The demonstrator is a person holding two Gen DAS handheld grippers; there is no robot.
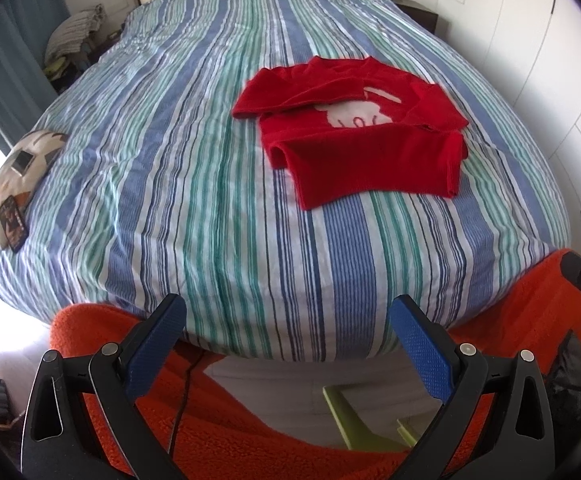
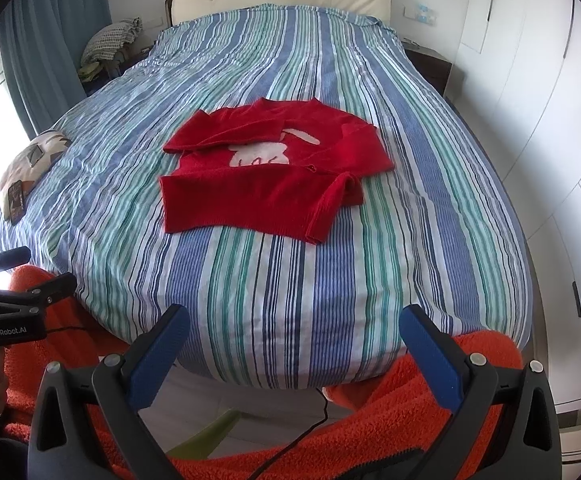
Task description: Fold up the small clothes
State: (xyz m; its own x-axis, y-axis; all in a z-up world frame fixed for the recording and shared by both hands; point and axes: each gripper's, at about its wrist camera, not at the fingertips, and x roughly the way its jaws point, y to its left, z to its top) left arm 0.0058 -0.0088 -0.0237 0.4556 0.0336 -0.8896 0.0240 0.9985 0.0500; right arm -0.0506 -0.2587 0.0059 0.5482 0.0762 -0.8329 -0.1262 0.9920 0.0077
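A small red sweater (image 1: 354,136) (image 2: 274,172) with a white figure on its chest lies partly folded on the striped bed cover (image 1: 194,184) (image 2: 282,280), sleeves laid across the body and the hem turned up. My left gripper (image 1: 288,312) hangs open off the foot of the bed, well short of the sweater, nothing between its blue pads. My right gripper (image 2: 294,320) is likewise open and empty at the bed's near edge. The left gripper also shows at the left edge of the right wrist view (image 2: 30,280).
An orange fleecy blanket (image 1: 250,440) (image 2: 410,420) hangs below the bed's foot. A patterned cushion (image 1: 18,176) (image 2: 30,160) with a dark card on it lies at the left edge. White wardrobe doors (image 2: 550,120) line the right; a curtain (image 2: 50,40) and piled clothes stand left.
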